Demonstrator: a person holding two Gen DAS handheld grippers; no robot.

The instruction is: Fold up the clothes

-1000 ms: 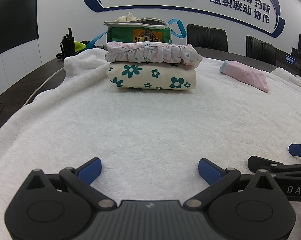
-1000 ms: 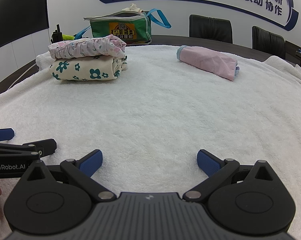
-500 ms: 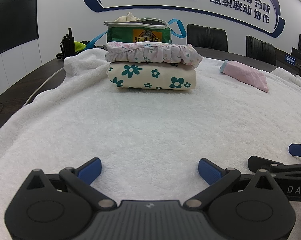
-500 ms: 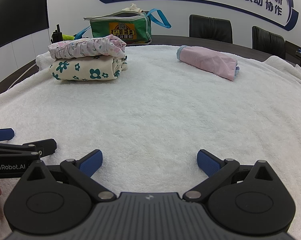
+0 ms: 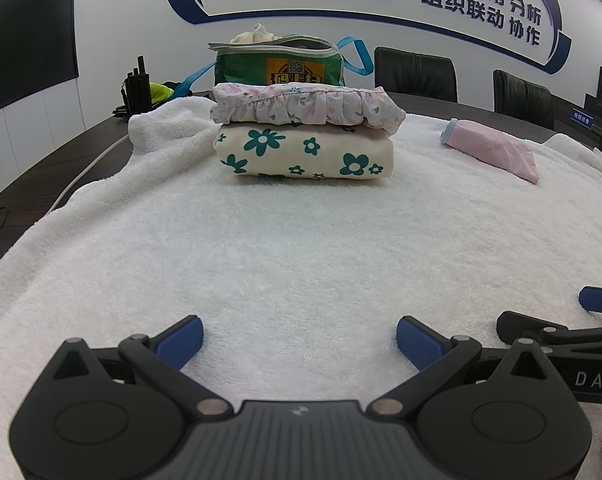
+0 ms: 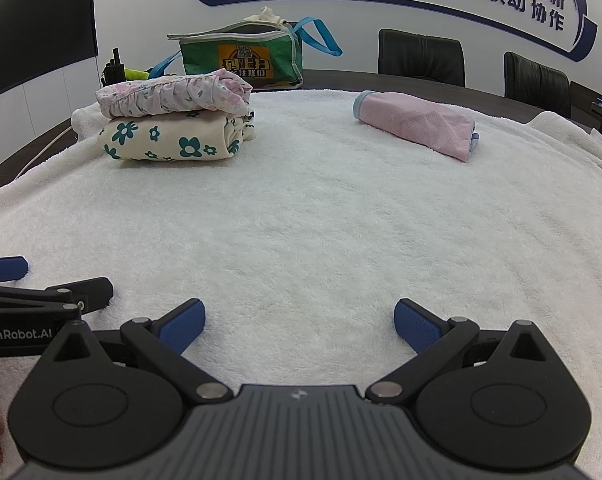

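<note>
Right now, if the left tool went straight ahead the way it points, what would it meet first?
Probably the folded stack: the left tool, open and empty, points across bare white towel at the cream flowered garment under the ruffled pink one. Height is unclear.

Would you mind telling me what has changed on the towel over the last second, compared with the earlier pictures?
Nothing visibly changed. The left claw and right claw both rest open and empty over the white towel, as before. The pink ruffled garment still lies on the folded floral garment, and the pink rolled garment and green bag have not moved.
</note>
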